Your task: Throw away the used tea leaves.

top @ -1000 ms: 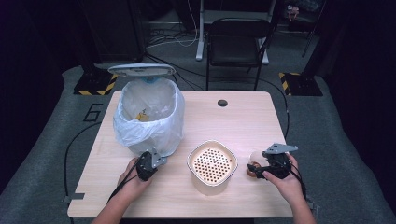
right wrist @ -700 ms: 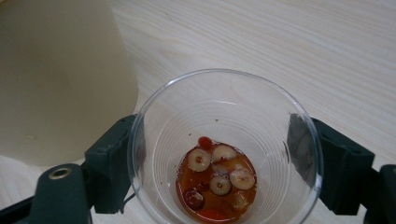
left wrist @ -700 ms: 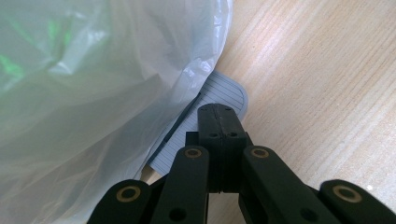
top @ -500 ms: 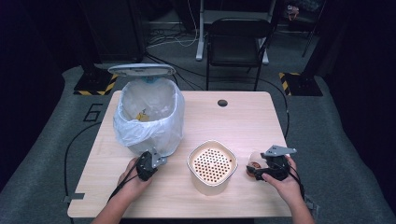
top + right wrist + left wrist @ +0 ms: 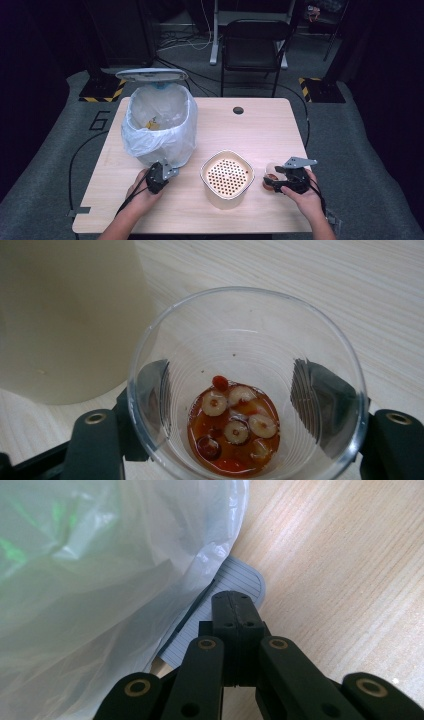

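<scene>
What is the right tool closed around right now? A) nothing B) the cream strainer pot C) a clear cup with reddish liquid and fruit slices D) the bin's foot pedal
C: in the right gripper view the right tool has a jaw on each side of the clear cup.

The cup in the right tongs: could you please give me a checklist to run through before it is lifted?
1. Right tongs astride the cup, a pad against each side: ok.
2. Cup upright, red liquid and fruit slices low in its bottom: ok.
3. Room beside the cup: not ok, the strainer stands close on one side.
4. Strainer top bare: ok.
5. Bin lid up: ok.
6. Left tongs shut over the pedal; whether they press it: cannot tell.
</scene>
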`<action>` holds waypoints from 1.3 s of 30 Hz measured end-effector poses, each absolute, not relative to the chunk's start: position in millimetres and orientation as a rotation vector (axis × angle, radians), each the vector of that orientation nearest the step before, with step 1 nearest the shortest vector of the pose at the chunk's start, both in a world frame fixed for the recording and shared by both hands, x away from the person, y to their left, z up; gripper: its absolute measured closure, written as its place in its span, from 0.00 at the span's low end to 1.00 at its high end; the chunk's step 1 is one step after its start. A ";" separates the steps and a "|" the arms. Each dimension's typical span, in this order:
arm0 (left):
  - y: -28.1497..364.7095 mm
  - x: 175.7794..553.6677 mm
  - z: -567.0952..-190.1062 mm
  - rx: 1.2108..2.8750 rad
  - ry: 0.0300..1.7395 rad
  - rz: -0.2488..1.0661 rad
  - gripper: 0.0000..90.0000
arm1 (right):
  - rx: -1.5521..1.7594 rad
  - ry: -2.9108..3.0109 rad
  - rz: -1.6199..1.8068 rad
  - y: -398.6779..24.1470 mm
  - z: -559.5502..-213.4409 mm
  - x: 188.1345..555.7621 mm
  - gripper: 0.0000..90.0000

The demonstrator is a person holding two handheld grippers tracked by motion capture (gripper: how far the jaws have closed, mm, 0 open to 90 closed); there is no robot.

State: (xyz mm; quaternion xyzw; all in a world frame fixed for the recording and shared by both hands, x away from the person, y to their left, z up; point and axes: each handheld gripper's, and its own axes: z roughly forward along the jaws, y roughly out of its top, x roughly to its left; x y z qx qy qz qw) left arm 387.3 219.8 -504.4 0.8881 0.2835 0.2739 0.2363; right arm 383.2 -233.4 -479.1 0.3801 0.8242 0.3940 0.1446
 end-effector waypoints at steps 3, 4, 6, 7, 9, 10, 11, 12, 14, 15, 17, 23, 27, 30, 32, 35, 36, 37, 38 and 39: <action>219.9 387.5 -504.2 2.438 0.773 0.753 1.00 | 1.077 2.387 1.132 -233.6 -478.4 384.7 0.36; 220.0 387.5 -504.1 2.439 0.771 0.754 1.00 | 1.064 2.387 1.131 -233.2 -477.7 385.6 0.36; 219.9 387.5 -504.1 2.439 0.772 0.753 1.00 | 1.041 2.389 1.141 -233.0 -475.7 386.5 0.37; 219.9 387.5 -504.2 2.439 0.772 0.753 1.00 | 1.026 2.383 1.140 -233.7 -473.9 387.5 0.37; 219.9 387.5 -504.2 2.439 0.771 0.751 1.00 | 1.017 2.372 1.159 -233.8 -470.2 388.9 0.37; 219.8 387.5 -504.2 2.439 0.771 0.751 1.00 | 1.003 2.380 1.170 -234.0 -468.0 389.9 0.37; 219.9 387.5 -504.2 2.439 0.771 0.752 1.00 | 0.984 2.374 1.175 -233.7 -466.0 390.6 0.37; 219.9 387.6 -504.2 2.439 0.771 0.751 1.00 | 0.971 2.369 1.171 -233.3 -463.4 391.3 0.37; 219.8 387.5 -504.3 2.438 0.771 0.753 1.00 | 0.949 2.374 1.170 -232.5 -459.6 393.9 0.37; 219.7 387.5 -504.3 2.438 0.771 0.753 1.00 | 0.930 2.377 1.162 -232.2 -456.6 396.0 0.37; 219.8 387.5 -504.2 2.438 0.772 0.751 1.00 | 0.920 2.375 1.163 -231.4 -452.2 399.8 0.37; 219.7 387.4 -504.3 2.437 0.774 0.753 1.00 | 0.874 2.360 1.202 -229.8 -432.3 415.5 0.37; 219.6 387.4 -504.3 2.437 0.775 0.752 1.00 | 0.847 2.348 1.207 -226.0 -420.0 425.0 0.36; 219.6 387.4 -504.3 2.437 0.775 0.752 1.00 | 0.812 2.350 1.209 -222.2 -412.2 432.3 0.36; 219.6 387.5 -504.3 2.437 0.775 0.752 1.00 | 0.790 2.344 1.219 -218.7 -407.5 437.7 0.35; 219.5 387.5 -504.3 2.436 0.777 0.751 1.00 | 0.781 2.340 1.243 -213.9 -402.8 442.1 0.35; 219.6 387.5 -504.3 2.436 0.777 0.751 1.00 | 0.775 2.330 1.254 -212.1 -401.6 443.5 0.36; 219.5 387.5 -504.3 2.436 0.777 0.751 1.00 | 0.763 2.325 1.267 -209.4 -400.2 445.6 0.36; 219.5 387.5 -504.3 2.436 0.778 0.752 1.00 | 0.748 2.322 1.272 -207.5 -399.2 447.1 0.36; 219.5 387.5 -504.3 2.436 0.777 0.751 1.00 | 0.738 2.320 1.278 -205.9 -398.4 448.1 0.37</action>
